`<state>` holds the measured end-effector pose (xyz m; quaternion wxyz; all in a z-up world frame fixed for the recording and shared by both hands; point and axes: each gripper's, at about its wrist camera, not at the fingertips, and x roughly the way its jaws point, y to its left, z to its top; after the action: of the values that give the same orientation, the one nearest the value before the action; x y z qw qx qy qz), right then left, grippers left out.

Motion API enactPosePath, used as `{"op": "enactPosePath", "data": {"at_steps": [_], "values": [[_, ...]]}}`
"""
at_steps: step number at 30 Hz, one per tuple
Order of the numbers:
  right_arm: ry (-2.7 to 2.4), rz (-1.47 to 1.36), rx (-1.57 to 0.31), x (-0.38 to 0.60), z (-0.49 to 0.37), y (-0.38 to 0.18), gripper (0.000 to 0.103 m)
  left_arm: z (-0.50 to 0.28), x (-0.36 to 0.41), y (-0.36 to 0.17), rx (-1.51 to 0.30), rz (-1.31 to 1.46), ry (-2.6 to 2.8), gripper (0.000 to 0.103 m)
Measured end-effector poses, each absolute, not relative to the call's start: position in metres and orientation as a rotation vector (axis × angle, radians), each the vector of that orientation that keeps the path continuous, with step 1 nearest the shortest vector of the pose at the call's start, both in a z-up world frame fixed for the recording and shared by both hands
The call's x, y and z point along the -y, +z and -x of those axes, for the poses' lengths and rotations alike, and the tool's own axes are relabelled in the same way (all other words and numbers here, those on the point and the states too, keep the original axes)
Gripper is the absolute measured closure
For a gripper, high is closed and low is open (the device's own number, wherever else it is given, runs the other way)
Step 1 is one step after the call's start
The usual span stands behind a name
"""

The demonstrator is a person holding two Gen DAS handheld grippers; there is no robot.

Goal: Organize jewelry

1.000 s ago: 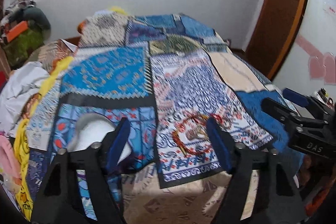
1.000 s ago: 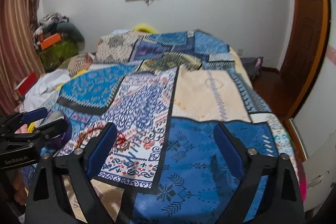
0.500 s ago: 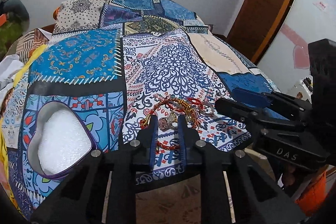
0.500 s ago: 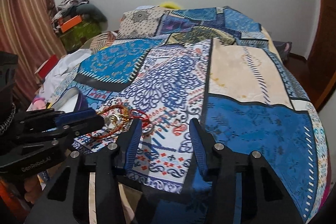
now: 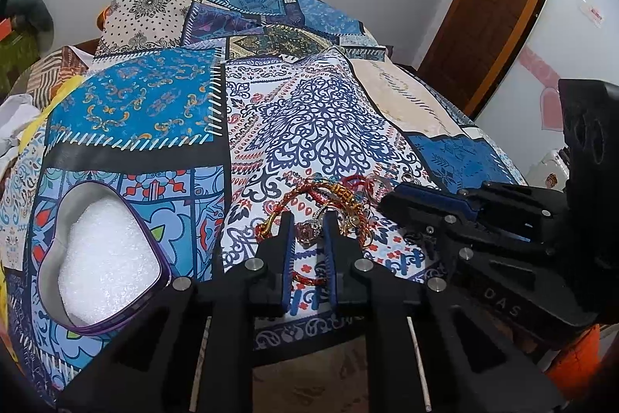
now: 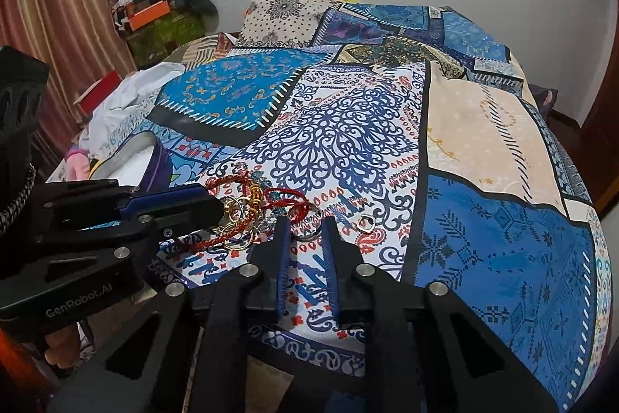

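Bedroom, patchwork bedspread (image 5: 317,119). Item: jewelry pile (image 5: 332,204), mid-bed, beside heart-shaped tin (image 5: 104,254). Since a second ago I've lowered both tools and narrowed them: left gripper (image 5: 307,233) now pinching an ornate ring (image 5: 307,231); right gripper (image 6: 305,233) nearly closed around a silver ring (image 6: 307,234). Picking has begun.

The jewelry pile (image 5: 329,204) lies near the front edge of the bed (image 5: 321,119), and both tongs crowd it: the left tongs (image 5: 307,219) from the front, the right tongs (image 5: 390,200) from the right side, almost touching the pile. To the left stands the heart-shaped box (image 5: 104,254). Behind the pile the bedspread is flat and free. A small ring (image 6: 365,222) lies apart on the right.
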<state>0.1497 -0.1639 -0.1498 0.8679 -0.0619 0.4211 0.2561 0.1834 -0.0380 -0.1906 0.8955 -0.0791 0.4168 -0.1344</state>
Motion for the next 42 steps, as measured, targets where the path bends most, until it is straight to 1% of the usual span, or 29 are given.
{"op": "enactPosePath", "data": {"at_steps": [9,11,13,15,20,31,37,42], "values": [[0.533,0.097,-0.897,0.167,-0.148,-0.145,0.095,-0.173,0.034,-0.178,-0.834,0.164,-0.267,0.092],[0.544,0.081,-0.912,0.167,-0.15,-0.143,0.092,-0.171,0.032,-0.175,-0.822,0.17,-0.263,0.092],[0.545,0.085,-0.917,0.164,-0.151,-0.142,0.087,-0.169,0.03,-0.172,-0.814,0.175,-0.261,0.092],[0.539,0.096,-0.922,0.161,-0.153,-0.143,0.086,-0.168,0.027,-0.17,-0.804,0.177,-0.259,0.092],[0.517,0.104,-0.953,0.155,-0.161,-0.15,0.086,-0.167,0.021,-0.168,-0.788,0.181,-0.254,0.092],[0.498,0.158,-0.934,0.146,-0.162,-0.151,0.084,-0.167,0.011,-0.167,-0.774,0.2,-0.237,0.092],[0.48,0.143,-0.907,0.151,-0.159,-0.144,0.085,-0.159,0.005,-0.155,-0.748,0.199,-0.22,0.092],[0.47,0.129,-0.867,0.156,-0.147,-0.125,0.085,-0.148,0.0,-0.141,-0.715,0.198,-0.204,0.092]]}}
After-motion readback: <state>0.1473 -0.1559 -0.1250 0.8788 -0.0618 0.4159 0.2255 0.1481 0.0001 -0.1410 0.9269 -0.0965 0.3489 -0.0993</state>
